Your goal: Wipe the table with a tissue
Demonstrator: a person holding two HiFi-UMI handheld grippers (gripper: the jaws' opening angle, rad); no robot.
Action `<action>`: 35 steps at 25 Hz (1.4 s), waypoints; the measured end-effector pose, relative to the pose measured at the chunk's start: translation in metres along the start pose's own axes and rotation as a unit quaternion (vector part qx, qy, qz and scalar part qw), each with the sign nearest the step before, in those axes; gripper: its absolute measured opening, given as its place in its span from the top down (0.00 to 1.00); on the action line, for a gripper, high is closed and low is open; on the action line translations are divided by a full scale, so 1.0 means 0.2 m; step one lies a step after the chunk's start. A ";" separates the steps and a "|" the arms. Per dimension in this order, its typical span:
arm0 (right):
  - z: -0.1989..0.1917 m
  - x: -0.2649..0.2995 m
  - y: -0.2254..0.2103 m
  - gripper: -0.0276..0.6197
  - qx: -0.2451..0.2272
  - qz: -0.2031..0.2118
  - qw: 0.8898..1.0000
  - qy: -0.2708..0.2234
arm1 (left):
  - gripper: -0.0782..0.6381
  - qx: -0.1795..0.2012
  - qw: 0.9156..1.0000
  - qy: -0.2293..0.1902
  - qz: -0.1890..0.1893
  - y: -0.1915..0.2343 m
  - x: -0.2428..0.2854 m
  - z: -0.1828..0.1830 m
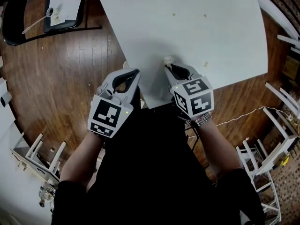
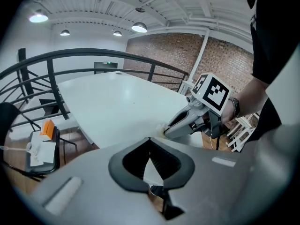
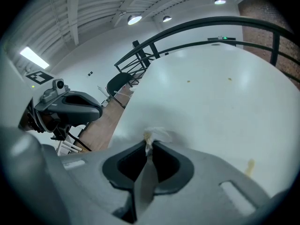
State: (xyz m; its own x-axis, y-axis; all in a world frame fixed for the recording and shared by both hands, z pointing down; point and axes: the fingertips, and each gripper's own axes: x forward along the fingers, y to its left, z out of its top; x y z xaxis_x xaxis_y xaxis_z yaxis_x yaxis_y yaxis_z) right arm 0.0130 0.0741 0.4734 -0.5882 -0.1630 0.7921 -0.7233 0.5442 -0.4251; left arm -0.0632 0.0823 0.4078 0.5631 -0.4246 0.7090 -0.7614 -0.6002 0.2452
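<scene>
My right gripper (image 1: 167,64) is shut on a small crumpled white tissue (image 1: 167,59), and the tissue rests on the white table (image 1: 206,36) near its front edge. The tissue (image 3: 153,134) pokes out past the closed tips (image 3: 149,143) in the right gripper view. My left gripper (image 1: 136,72) hovers at the table's front left edge, beside the right one, shut with nothing held. Its tips (image 2: 150,139) meet in the left gripper view, where the right gripper (image 2: 185,122) and the tissue (image 2: 161,130) also show. A few small yellowish crumbs (image 1: 205,63) dot the table.
A black chair (image 1: 56,11) carrying papers and an orange item stands on the wooden floor (image 1: 61,78) at the upper left. White slatted frames (image 1: 276,125) stand to the right and others (image 1: 37,156) at the lower left. A black railing (image 3: 197,27) curves behind the table.
</scene>
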 end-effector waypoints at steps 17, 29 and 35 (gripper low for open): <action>0.08 0.02 -0.04 0.92 0.004 -0.005 1.000 -0.018 | 0.87 0.054 0.985 -0.162 -0.001 0.02 -0.02 0.39; 0.10 -0.08 -0.10 0.92 0.020 -0.019 0.998 -0.052 | 0.87 0.022 1.000 0.014 -0.011 -0.01 0.07 0.08; 0.06 -0.14 -0.16 0.91 0.034 -0.031 0.997 -0.058 | 0.87 0.036 0.999 0.009 -0.022 -0.05 0.11 0.12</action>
State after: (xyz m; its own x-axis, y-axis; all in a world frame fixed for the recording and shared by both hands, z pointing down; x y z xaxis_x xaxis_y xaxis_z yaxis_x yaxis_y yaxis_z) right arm 0.0480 0.0517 0.4594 -0.5760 -0.2909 0.7640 -0.7805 0.4734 -0.4082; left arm -0.0347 0.0628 0.4057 0.5891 -0.3854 0.7102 -0.7104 -0.6659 0.2279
